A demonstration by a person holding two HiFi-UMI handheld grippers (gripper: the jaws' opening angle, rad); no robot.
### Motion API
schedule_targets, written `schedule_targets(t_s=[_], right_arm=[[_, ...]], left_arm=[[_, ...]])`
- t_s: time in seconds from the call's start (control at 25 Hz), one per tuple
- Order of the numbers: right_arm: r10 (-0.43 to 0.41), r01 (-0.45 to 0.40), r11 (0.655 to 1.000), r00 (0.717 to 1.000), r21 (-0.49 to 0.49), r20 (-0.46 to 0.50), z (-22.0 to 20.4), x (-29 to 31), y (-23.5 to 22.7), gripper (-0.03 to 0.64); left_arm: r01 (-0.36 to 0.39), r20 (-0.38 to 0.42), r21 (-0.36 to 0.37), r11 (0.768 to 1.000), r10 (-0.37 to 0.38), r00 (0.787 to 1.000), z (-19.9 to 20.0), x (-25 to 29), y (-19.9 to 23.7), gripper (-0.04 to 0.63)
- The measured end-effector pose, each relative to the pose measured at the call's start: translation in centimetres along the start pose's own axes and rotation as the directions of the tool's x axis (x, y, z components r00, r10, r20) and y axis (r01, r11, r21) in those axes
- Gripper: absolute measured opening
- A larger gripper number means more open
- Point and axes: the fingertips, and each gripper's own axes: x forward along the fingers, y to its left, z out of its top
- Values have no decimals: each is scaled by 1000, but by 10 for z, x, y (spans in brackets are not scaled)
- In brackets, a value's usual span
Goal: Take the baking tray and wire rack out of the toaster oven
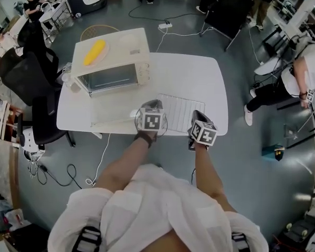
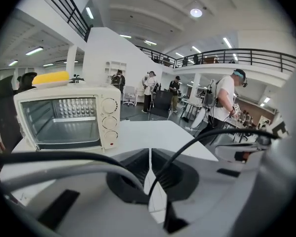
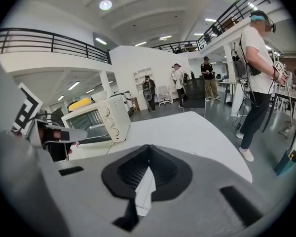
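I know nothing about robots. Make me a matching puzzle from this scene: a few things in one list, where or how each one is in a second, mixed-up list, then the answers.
Things:
1. toaster oven
2. wire rack
3. yellow item
4. right gripper

Places or states:
A. jaws shut, nothing between them
B. lying flat at the near edge of the white table
C. standing at the table's far left corner
D. on a plate on top of the oven

Pairs: 1-C, 2-B, 3-D, 4-A.
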Motion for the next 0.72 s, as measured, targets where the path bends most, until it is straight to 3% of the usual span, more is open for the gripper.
schedule_targets(t_s=[0.28, 0.72], right_arm=[[78, -75, 996, 996, -49, 50, 30, 3, 34, 5], [225, -223, 967, 974, -122, 6, 41, 32, 113, 5]], left_arm=[[-54, 45, -88, 995, 58, 997, 15, -30, 36, 15], [-195, 48, -201, 960, 208, 977, 4, -66, 118, 15]])
